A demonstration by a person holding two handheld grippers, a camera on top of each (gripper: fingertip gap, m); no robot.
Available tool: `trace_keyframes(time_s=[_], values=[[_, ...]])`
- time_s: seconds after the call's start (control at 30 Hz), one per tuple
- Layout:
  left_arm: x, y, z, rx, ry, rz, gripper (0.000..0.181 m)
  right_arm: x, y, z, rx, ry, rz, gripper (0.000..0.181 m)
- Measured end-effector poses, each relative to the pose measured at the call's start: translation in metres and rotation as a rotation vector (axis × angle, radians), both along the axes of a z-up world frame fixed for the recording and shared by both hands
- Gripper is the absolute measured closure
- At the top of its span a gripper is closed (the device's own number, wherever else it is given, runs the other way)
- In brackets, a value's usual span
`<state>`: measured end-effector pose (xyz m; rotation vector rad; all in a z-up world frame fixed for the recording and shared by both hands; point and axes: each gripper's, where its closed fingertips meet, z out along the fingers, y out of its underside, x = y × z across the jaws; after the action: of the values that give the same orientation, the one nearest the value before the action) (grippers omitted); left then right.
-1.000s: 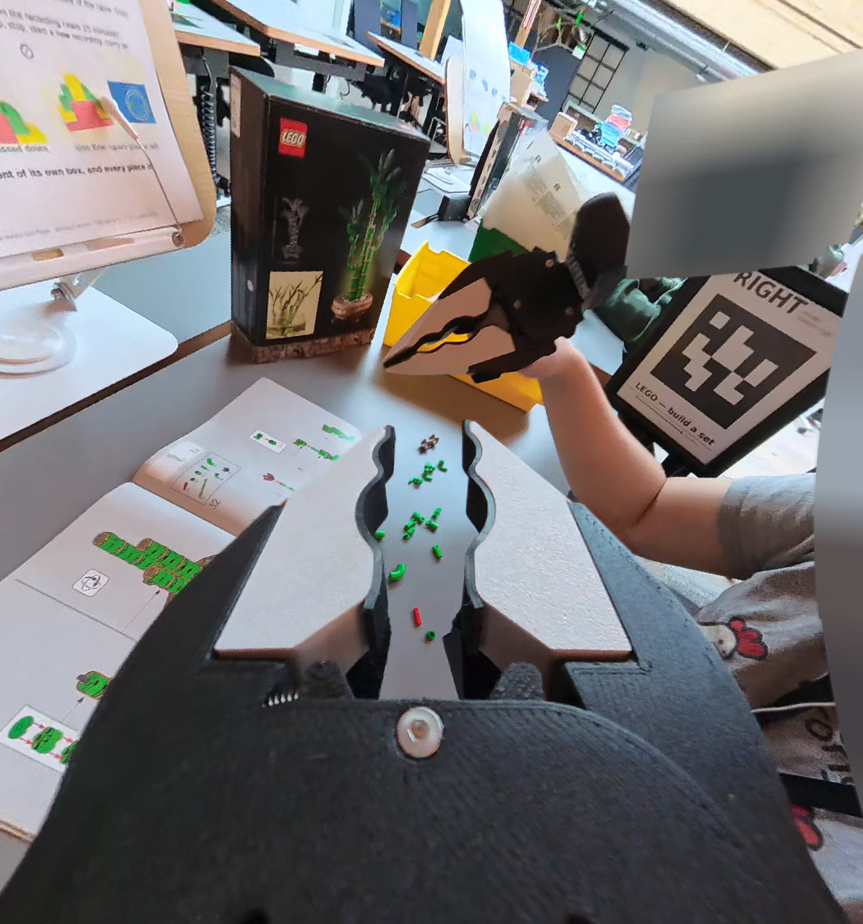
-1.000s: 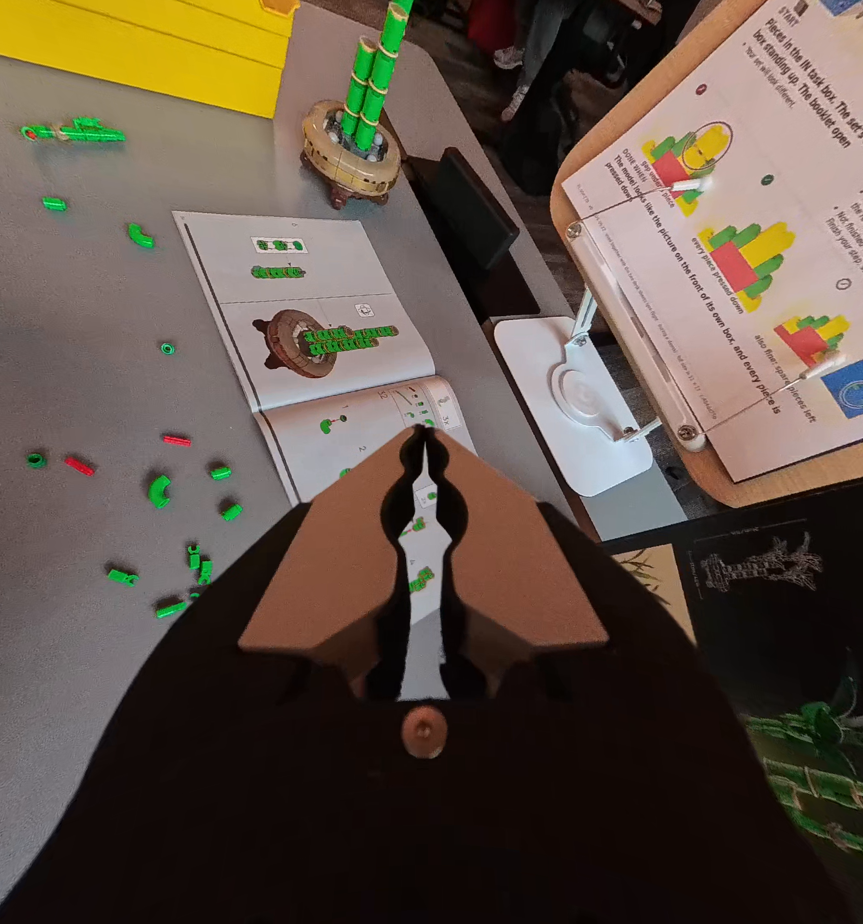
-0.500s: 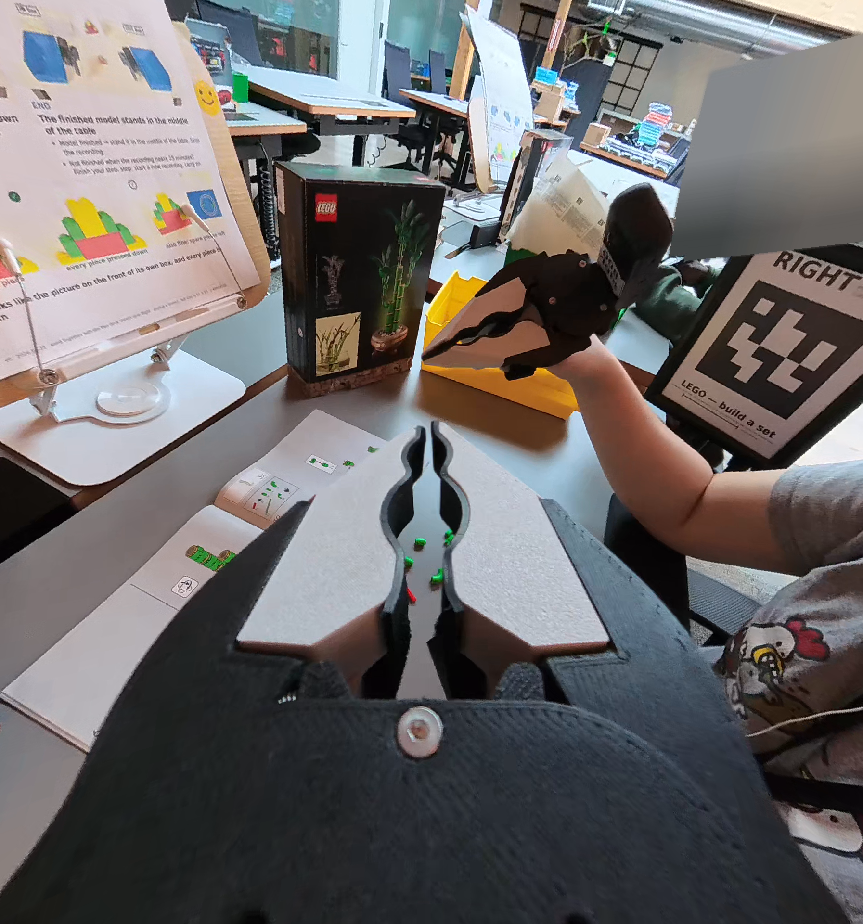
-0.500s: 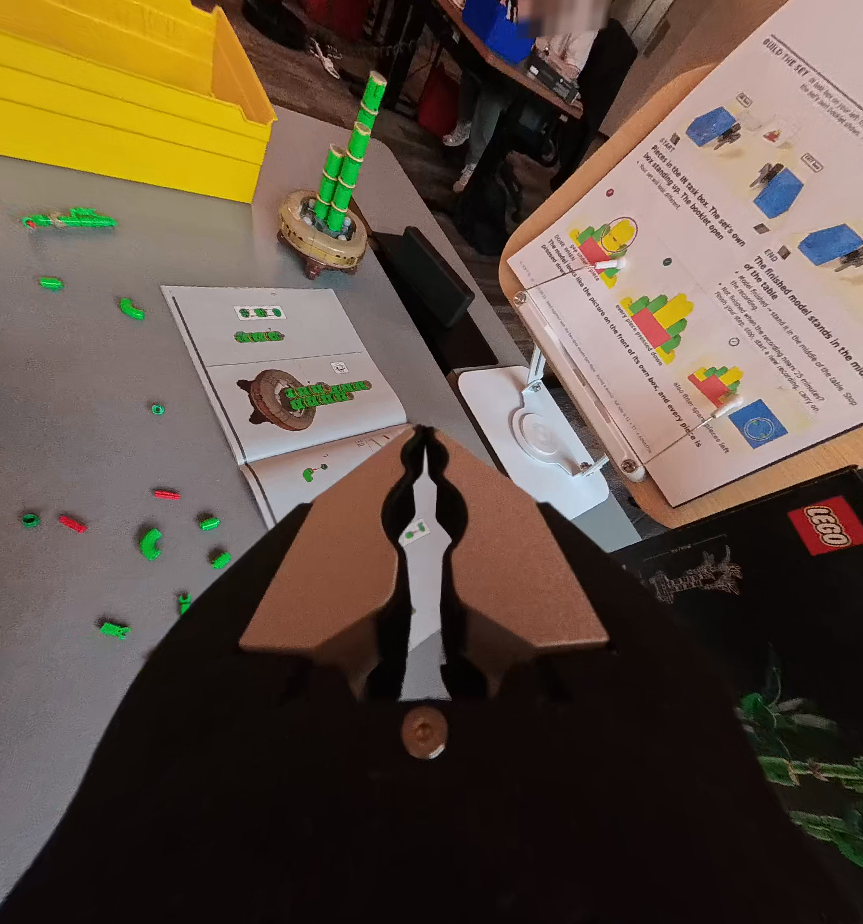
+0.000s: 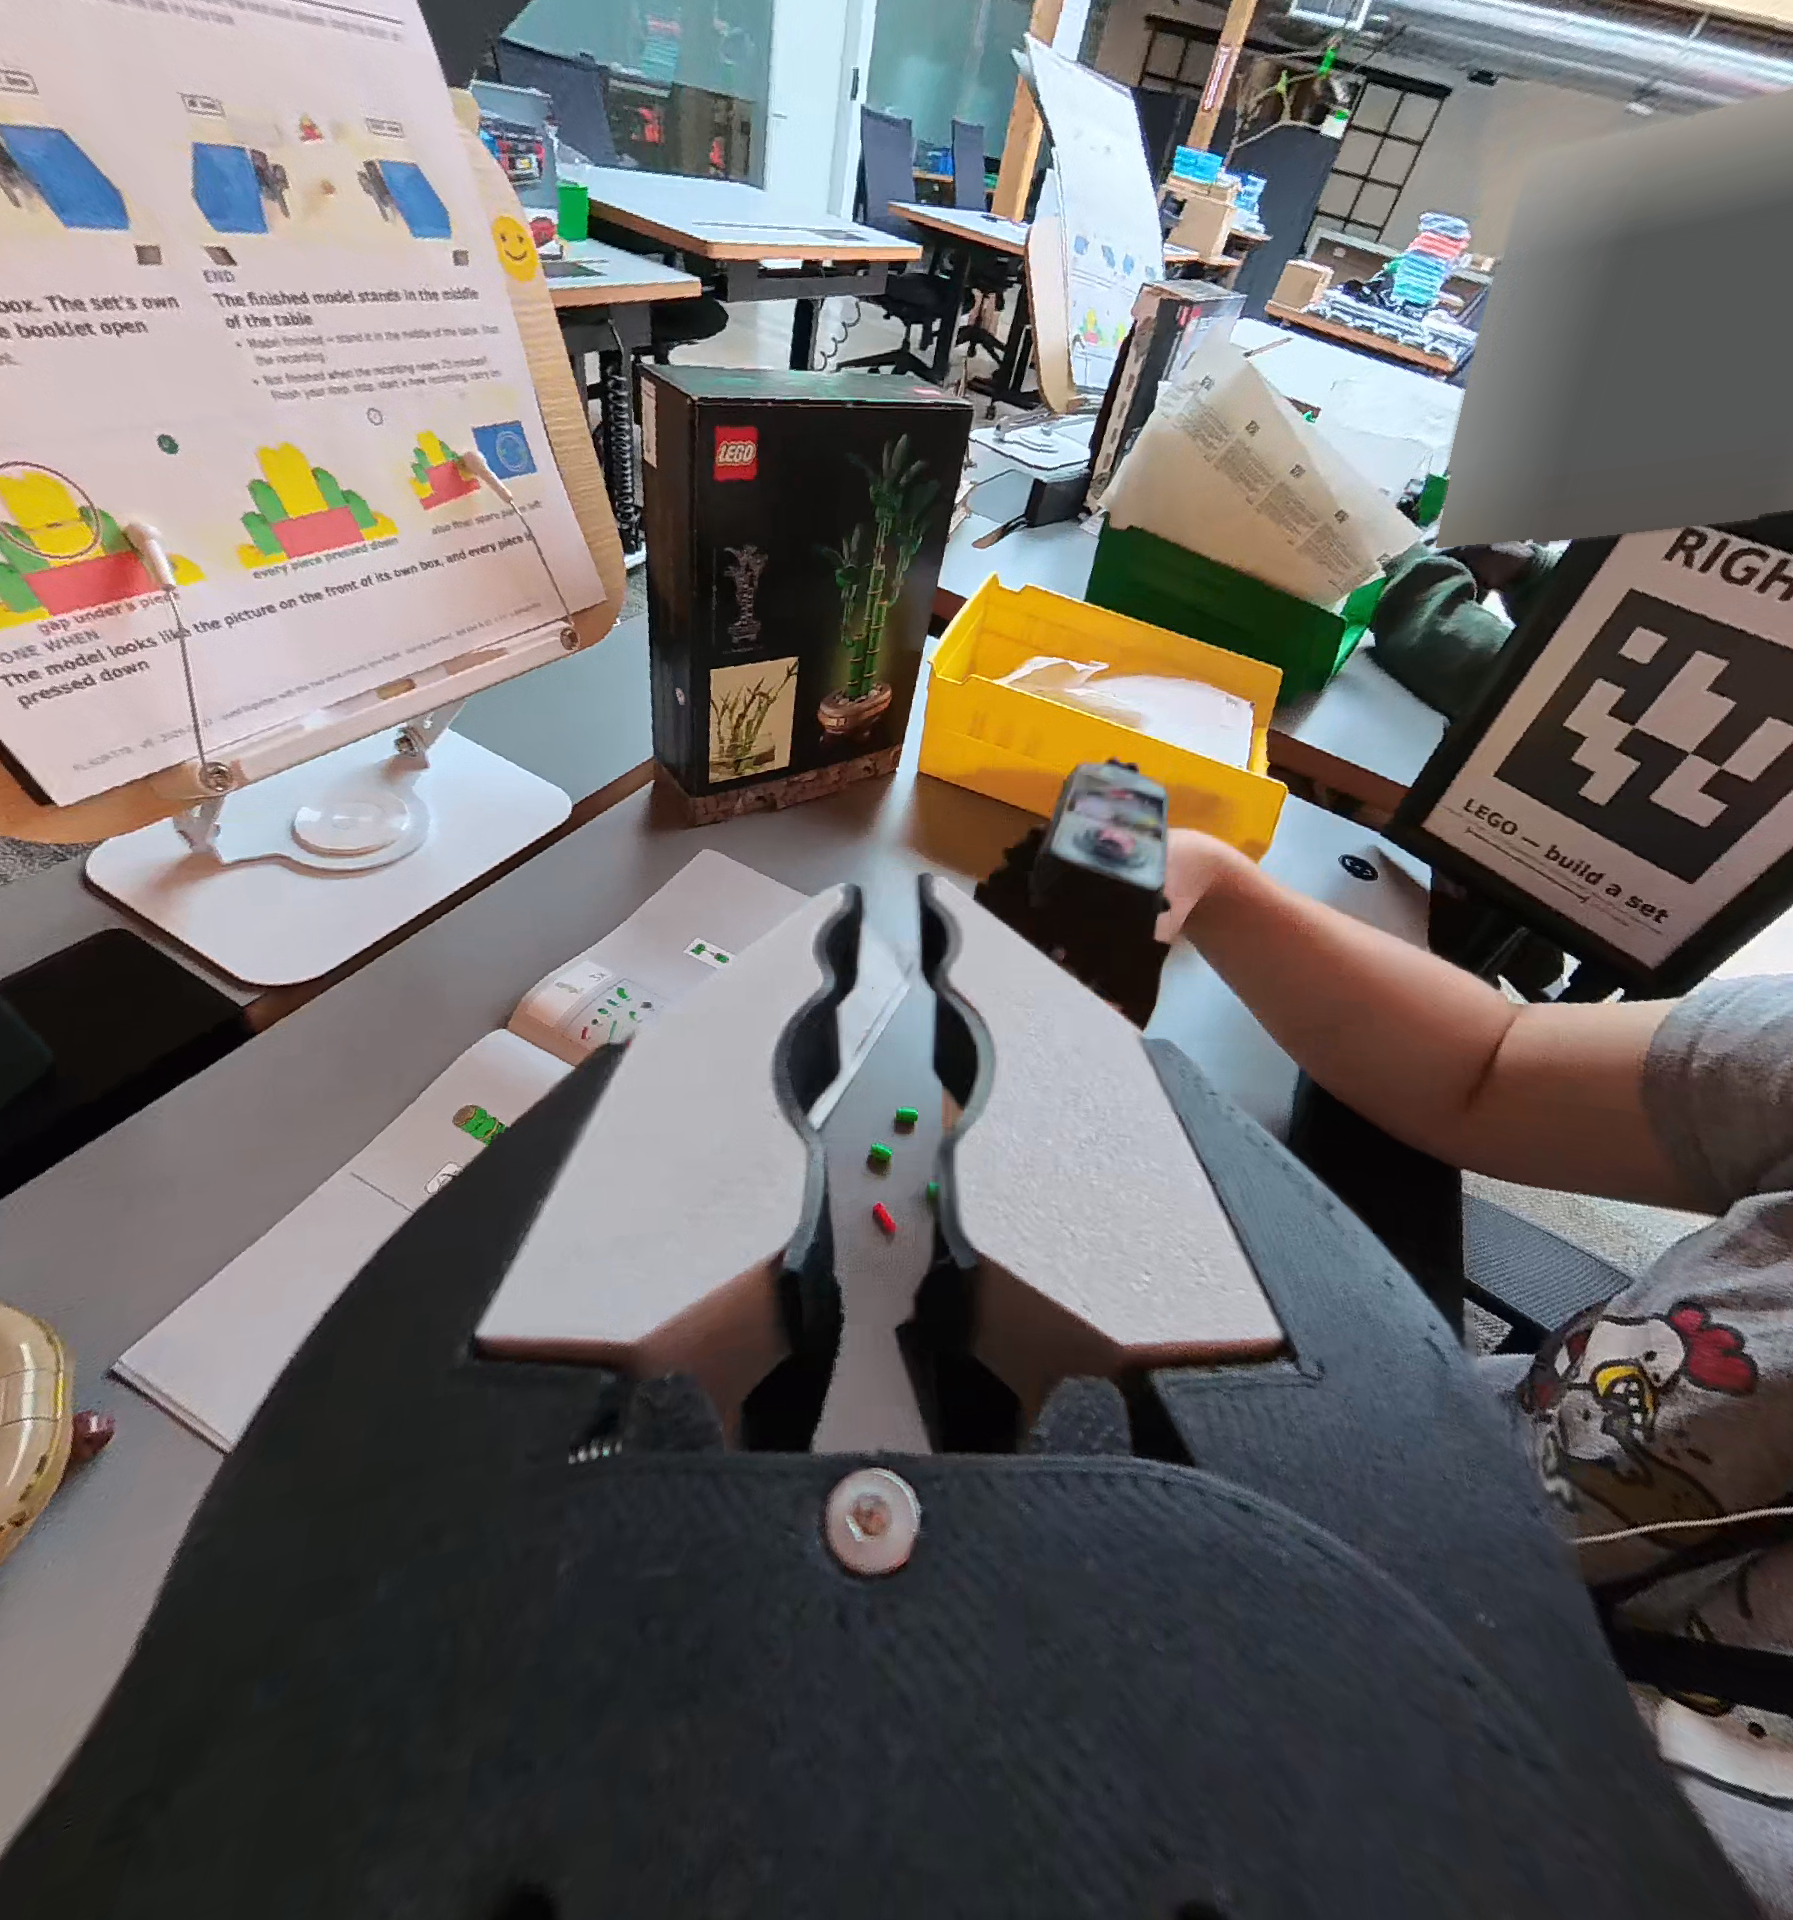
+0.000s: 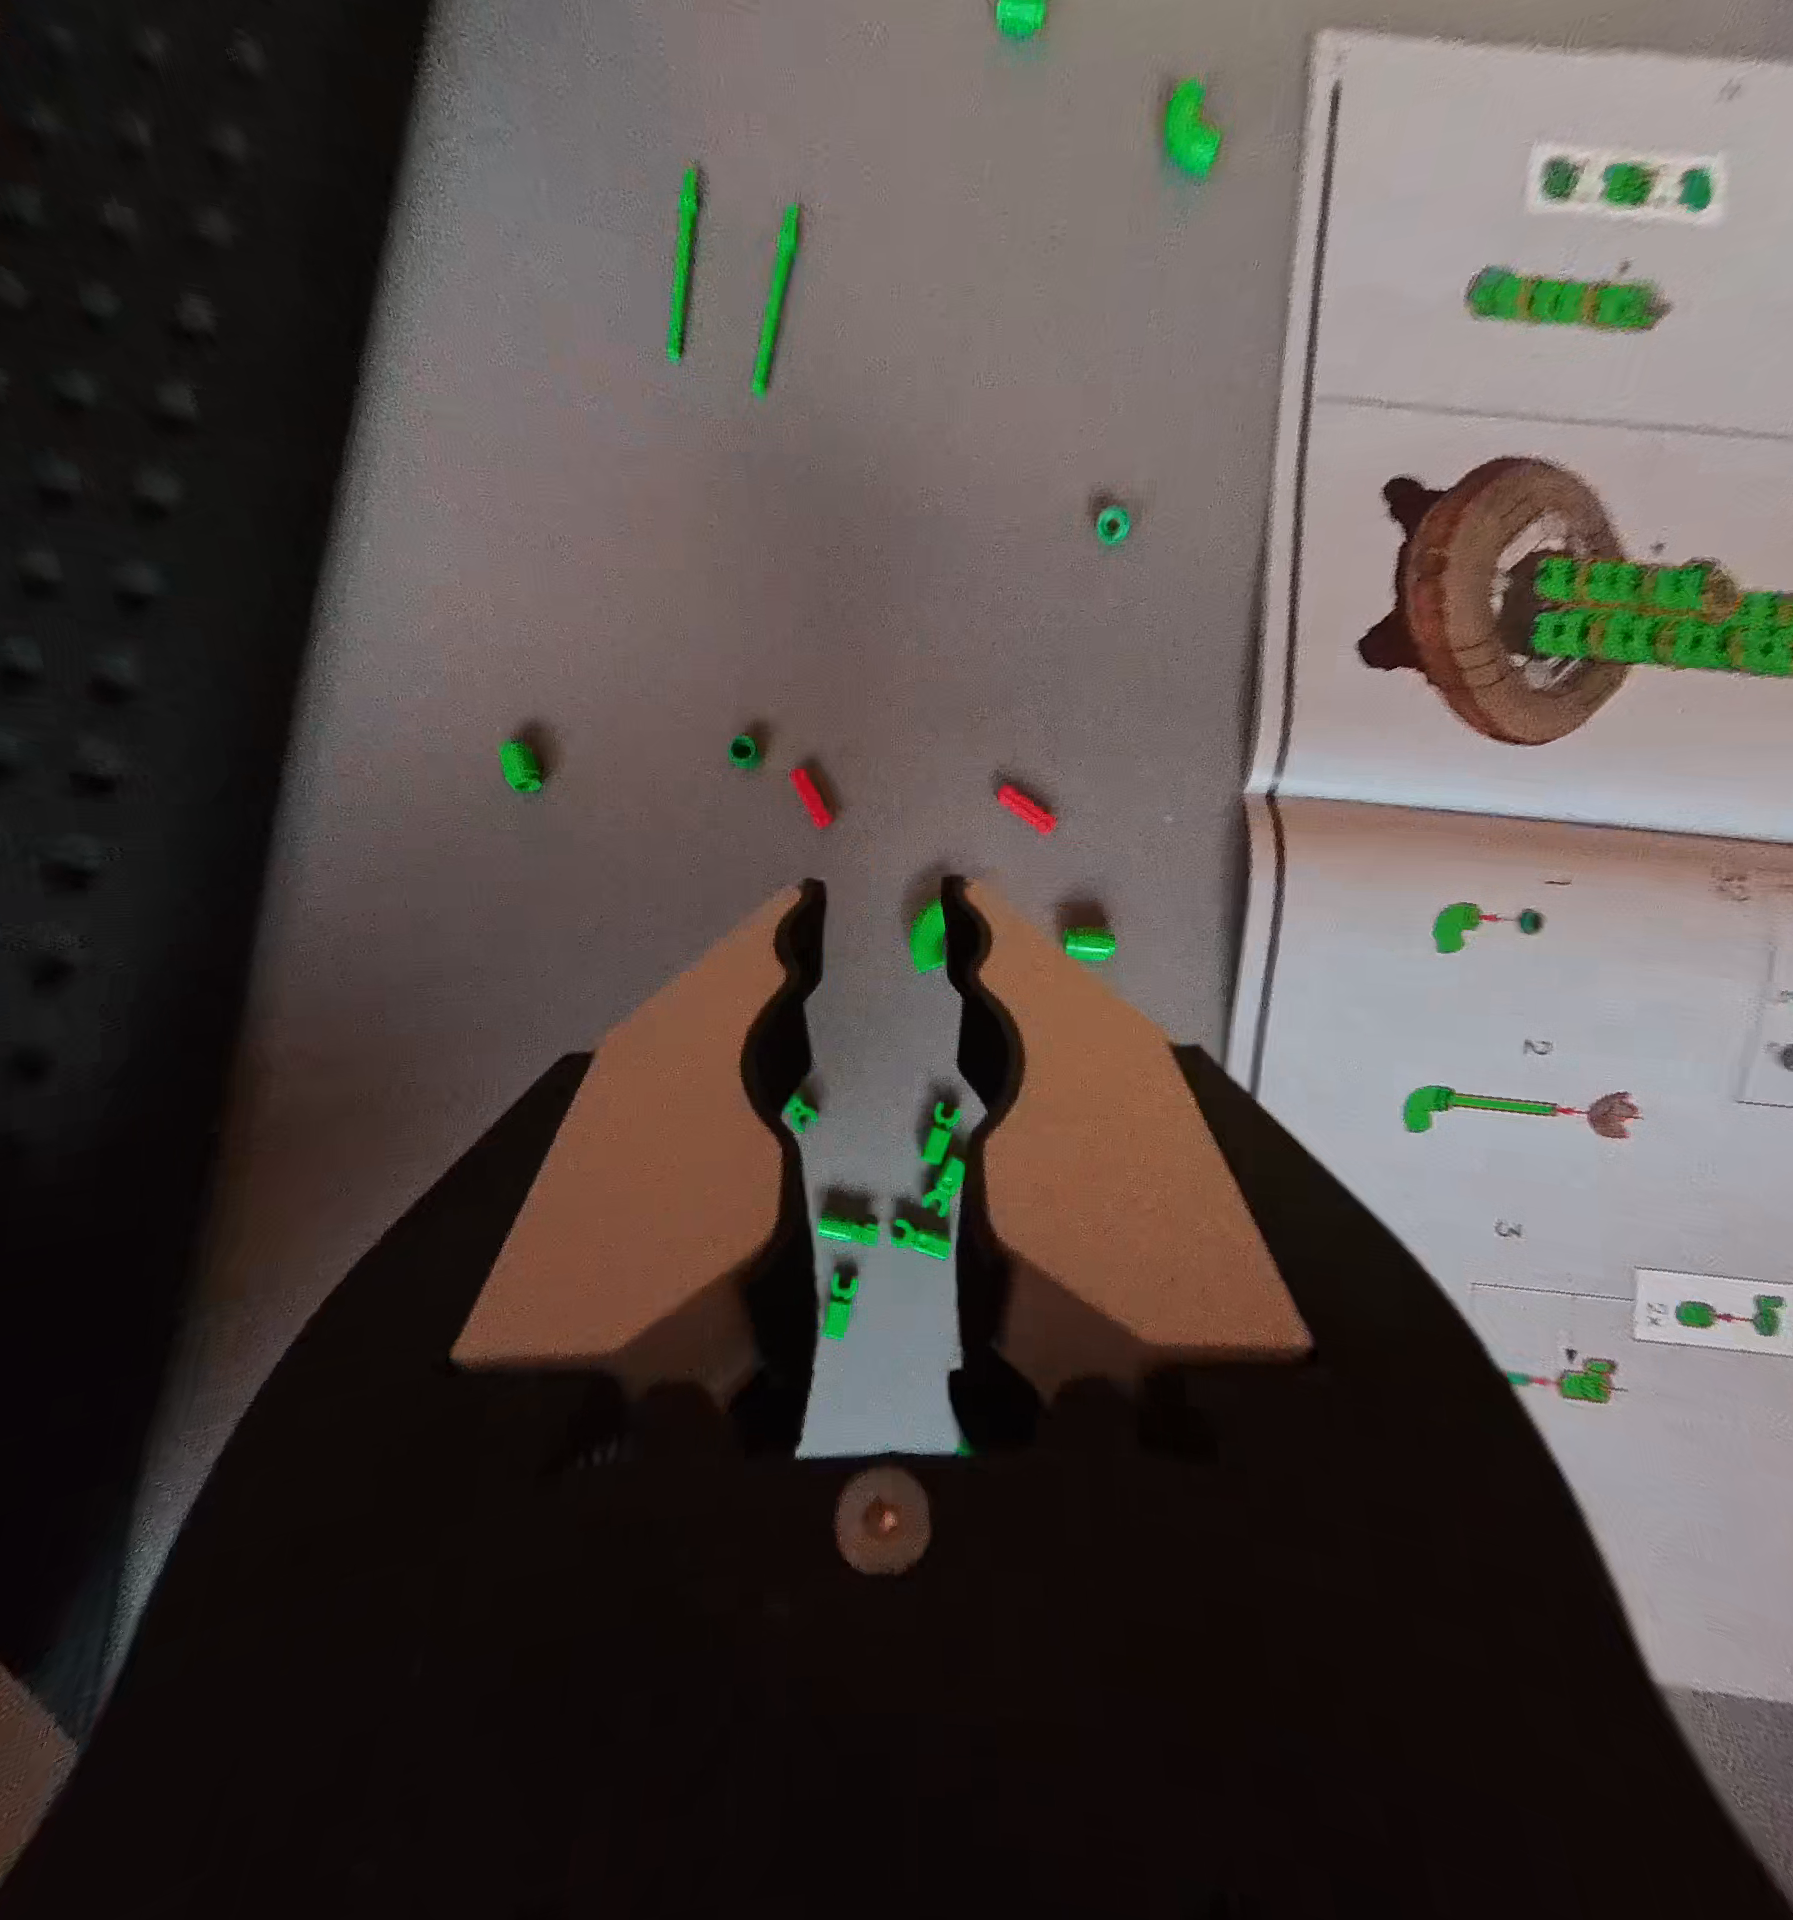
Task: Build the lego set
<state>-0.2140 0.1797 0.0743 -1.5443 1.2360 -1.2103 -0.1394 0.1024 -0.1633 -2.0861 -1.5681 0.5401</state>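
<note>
Between my right tongs point(image 6: 879, 883), parted and empty, small green plastic clips point(image 6: 850, 1229) lie on the grey bench point(image 6: 871, 520); left tongs point(image 5: 890, 896) narrowly parted, empty.

Printed lines stand on the white paper sheet clipped to a wooden stand point(image 5: 248, 416), far left. The upright black cardboard box point(image 5: 798, 582) bears a small red brand patch. The black-framed white sign point(image 5: 1650, 748), far right, carries lettering around a block pattern. The open white booklet point(image 6: 1557, 935) shows small step digits.
</note>
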Motion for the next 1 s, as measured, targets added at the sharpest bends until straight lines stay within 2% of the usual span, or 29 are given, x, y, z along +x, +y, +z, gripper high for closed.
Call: trace_keyframes(time_s=[0.1, 0.3, 0.47, 0.57, 0.63, 0.7, 0.77, 0.83, 0.9, 1.0], values=[[-0.001, 0.001, -0.001, -0.053, 0.002, 0.000, 0.154, 0.005, 0.001, -0.026, -0.034, -0.065, -0.001, 0.158], [-0.002, 0.000, -0.001, -0.093, 0.000, -0.014, 0.154, 0.014, 0.005, -0.040, -0.035, -0.093, -0.014, 0.169], [-0.001, 0.001, -0.002, -0.099, -0.003, -0.016, 0.154, 0.015, 0.011, -0.034, 0.001, -0.058, -0.015, 0.176], [0.006, 0.003, -0.005, -0.137, -0.027, -0.030, 0.152, 0.012, 0.032, 0.011, 0.206, 0.039, -0.068, 0.176], [0.017, 0.003, -0.010, -0.200, -0.045, -0.059, 0.145, 0.012, 0.057, 0.071, 0.509, 0.124, -0.163, 0.176], [0.031, -0.004, -0.018, -0.277, -0.048, -0.119, 0.141, 0.014, 0.067, 0.136, 0.797, 0.245, -0.269, 0.176], [0.048, -0.014, -0.021, -0.291, -0.064, -0.177, 0.147, 0.014, 0.061, 0.176, 0.963, 0.323, -0.323, 0.176], [0.061, -0.022, -0.026, -0.222, -0.065, -0.173, 0.146, 0.017, 0.059, 0.194, 1.099, 0.306, -0.370, 0.177], [0.068, -0.025, -0.030, -0.167, -0.061, -0.150, 0.145, 0.014, 0.056, 0.201, 1.180, 0.269, -0.369, 0.177], [0.072, -0.028, -0.018, -0.207, -0.179, -0.161, 0.150, 0.009, 0.054, 0.205, 1.219, 0.251, -0.361, 0.178]])
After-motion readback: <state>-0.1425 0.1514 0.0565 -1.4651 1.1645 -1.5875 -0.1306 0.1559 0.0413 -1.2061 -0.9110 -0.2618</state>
